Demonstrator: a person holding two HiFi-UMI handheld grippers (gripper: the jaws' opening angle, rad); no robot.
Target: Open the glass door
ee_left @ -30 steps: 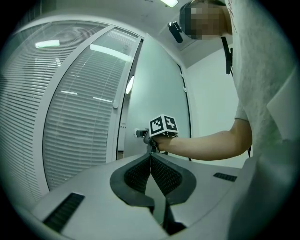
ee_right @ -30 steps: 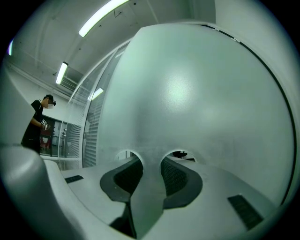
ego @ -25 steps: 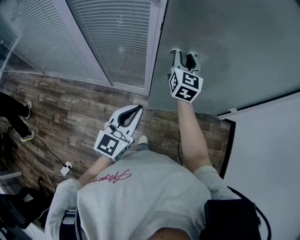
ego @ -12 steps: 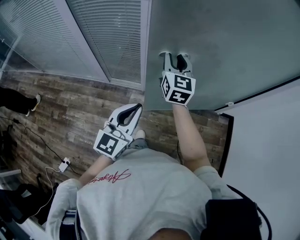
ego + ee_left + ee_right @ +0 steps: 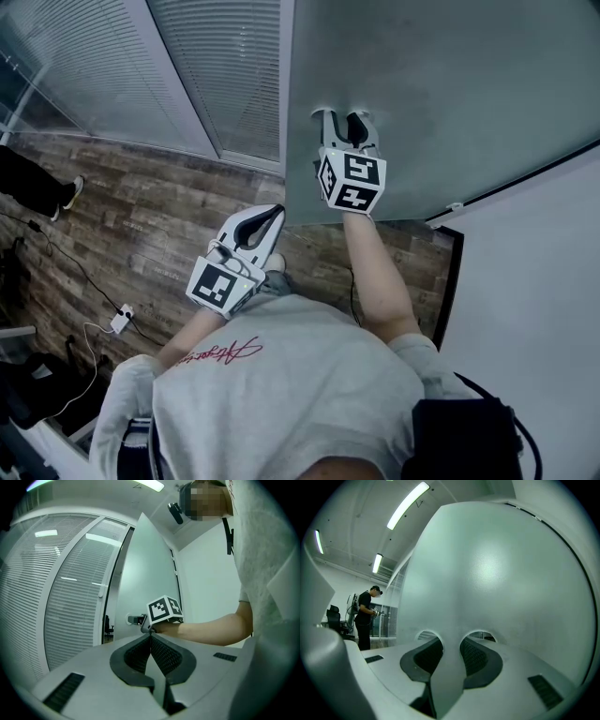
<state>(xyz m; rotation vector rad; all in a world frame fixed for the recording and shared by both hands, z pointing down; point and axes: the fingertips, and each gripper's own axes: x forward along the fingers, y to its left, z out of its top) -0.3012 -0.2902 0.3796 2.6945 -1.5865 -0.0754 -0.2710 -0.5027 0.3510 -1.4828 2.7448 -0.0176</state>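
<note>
The glass door (image 5: 450, 94) has swung its free edge leftward in the head view, and the right gripper (image 5: 343, 118) has gone with it. The frosted pane looks heavy, stiff and slick, so I judge the handle (image 5: 136, 619) the only sound place to grip. The right gripper's jaws are clamped on that handle, with the door face directly ahead. The left gripper (image 5: 274, 216) hangs lower, well apart from the door, jaws together and empty.

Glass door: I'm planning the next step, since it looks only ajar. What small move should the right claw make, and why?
Probably swing the glass door a little wider by its handle. The right claw is closed on the handle, and the door stands only partly open, with a gap at its free edge. The left claw is shut and empty.
</note>
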